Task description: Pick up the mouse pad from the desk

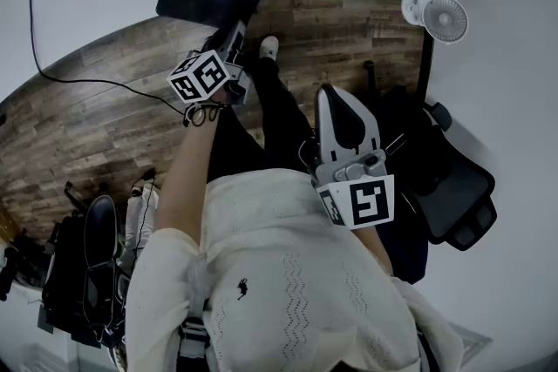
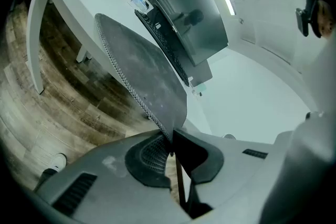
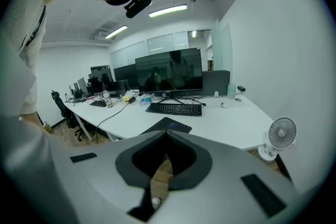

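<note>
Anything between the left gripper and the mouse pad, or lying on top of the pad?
Nothing visible. The left gripper has its jaws shut on the edge of the mouse pad, and the keyboard lies beyond it, apart.

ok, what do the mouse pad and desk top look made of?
Mouse pad: dark matte cloth face, stitched border along the edge; likely soft, backing unseen. Desk top: smooth white, faint sheen, probably laminate; core not visible.
</note>
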Demonstrator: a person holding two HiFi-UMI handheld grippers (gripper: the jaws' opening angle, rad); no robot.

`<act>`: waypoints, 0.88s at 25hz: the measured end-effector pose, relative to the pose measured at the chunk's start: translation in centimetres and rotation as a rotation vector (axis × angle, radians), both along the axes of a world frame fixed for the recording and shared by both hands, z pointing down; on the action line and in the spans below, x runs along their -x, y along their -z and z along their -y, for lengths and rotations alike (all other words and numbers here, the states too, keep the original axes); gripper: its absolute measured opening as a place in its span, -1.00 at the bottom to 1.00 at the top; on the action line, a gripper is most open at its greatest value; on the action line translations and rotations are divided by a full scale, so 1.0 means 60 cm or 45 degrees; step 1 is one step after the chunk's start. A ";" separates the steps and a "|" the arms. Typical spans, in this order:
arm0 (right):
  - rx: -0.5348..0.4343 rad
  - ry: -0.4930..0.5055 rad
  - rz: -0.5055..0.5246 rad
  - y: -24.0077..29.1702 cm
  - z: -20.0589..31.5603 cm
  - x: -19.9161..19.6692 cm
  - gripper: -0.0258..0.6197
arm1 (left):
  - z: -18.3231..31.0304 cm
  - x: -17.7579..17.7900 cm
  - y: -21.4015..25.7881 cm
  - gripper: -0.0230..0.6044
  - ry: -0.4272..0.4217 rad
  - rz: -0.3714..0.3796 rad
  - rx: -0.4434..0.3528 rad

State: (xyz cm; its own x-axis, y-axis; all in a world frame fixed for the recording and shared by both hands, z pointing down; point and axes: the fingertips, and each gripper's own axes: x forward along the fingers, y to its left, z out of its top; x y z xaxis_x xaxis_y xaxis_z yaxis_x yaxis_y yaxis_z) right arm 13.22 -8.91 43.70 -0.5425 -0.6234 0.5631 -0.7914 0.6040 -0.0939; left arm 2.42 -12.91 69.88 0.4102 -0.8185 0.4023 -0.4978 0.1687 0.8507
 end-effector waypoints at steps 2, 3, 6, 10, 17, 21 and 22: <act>-0.008 -0.003 0.000 0.003 -0.001 0.003 -0.92 | -0.003 0.002 0.001 -0.85 -0.009 0.001 0.001; -0.011 -0.004 0.000 0.004 -0.001 0.003 -0.92 | -0.004 0.002 0.002 -0.85 -0.013 0.002 0.000; -0.020 -0.013 0.000 0.006 0.000 0.005 -0.92 | -0.007 0.003 0.004 -0.85 -0.031 0.006 -0.003; -0.045 -0.020 0.003 0.016 -0.002 0.005 -0.92 | -0.012 -0.001 0.016 -0.85 -0.078 0.030 -0.020; -0.086 -0.029 0.034 0.038 0.003 0.008 -0.92 | -0.014 -0.002 0.035 -0.85 -0.125 0.047 -0.033; -0.107 -0.030 0.046 0.049 0.007 0.010 -0.92 | -0.018 -0.003 0.047 -0.85 -0.142 0.049 -0.039; -0.113 -0.030 0.049 0.051 0.009 0.009 -0.92 | -0.018 -0.003 0.050 -0.85 -0.147 0.051 -0.040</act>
